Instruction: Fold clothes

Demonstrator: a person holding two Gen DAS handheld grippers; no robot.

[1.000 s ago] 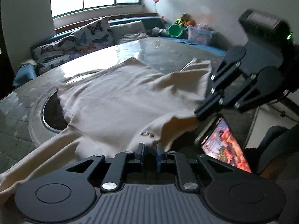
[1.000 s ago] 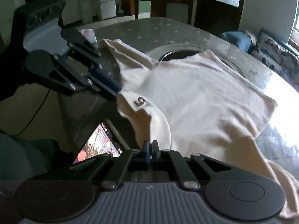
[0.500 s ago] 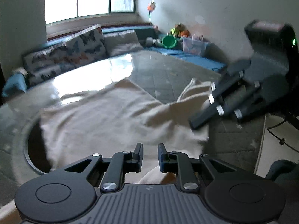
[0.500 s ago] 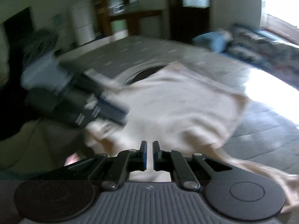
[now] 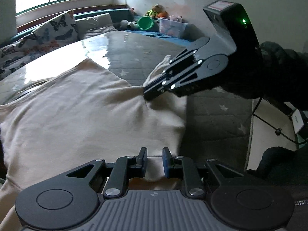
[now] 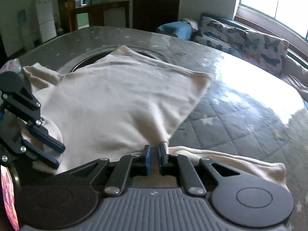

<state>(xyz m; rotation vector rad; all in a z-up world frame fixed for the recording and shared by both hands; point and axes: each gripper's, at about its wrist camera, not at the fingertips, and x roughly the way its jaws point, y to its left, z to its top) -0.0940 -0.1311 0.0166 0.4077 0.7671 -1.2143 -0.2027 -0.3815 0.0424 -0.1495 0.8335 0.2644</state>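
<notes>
A cream long-sleeved top (image 5: 77, 111) lies spread on a round table covered with grey quilted cloth (image 5: 217, 119). It also shows in the right wrist view (image 6: 119, 96). My left gripper (image 5: 155, 161) is open over the top's near edge, with cloth between the jaws. In the right wrist view it (image 6: 52, 152) sits at the left, open. My right gripper (image 6: 153, 159) is shut on a bunched fold of the top, which pulls taut from it. In the left wrist view it (image 5: 148, 94) pinches the cloth at the right side.
A sleeve (image 6: 240, 163) trails right of my right gripper. A dark round recess (image 6: 86, 61) in the table lies under the top's far part. A lit phone (image 6: 7, 198) lies at the near left. A sofa with butterfly cushions (image 5: 48, 30) stands behind the table.
Both grippers have carried the top's near part forward over the body. My left gripper has opened and let go of the cloth. The right gripper still holds its fold.
</notes>
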